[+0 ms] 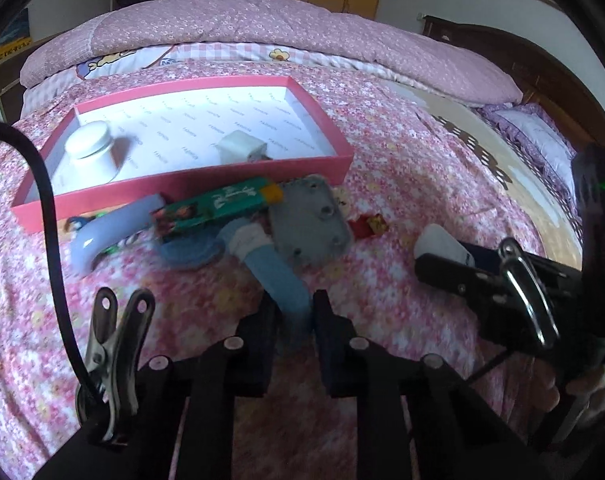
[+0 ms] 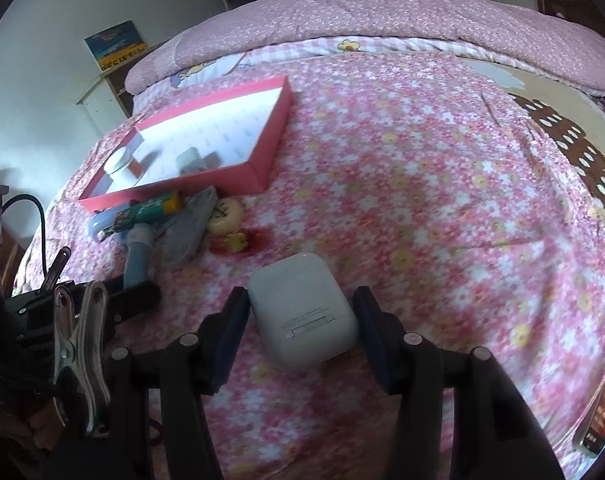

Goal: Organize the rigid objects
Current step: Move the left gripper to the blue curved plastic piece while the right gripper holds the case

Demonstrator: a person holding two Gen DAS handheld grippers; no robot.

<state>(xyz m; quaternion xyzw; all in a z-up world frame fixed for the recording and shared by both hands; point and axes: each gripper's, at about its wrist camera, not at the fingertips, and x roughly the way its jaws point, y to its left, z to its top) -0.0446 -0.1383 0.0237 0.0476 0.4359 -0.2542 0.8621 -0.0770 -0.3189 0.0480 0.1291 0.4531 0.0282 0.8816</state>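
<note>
My left gripper (image 1: 293, 320) pinches the blue handle (image 1: 280, 276) on the floral bedspread (image 2: 422, 200); right gripper (image 2: 300, 322) spread around the white earbud case (image 2: 302, 308), jaws flanking it.

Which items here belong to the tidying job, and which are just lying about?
Job: pink box; white jar and white adapter inside it; blue handle in left gripper; white earbud case between right gripper fingers.

Lying about: folded quilt, pillow.
</note>
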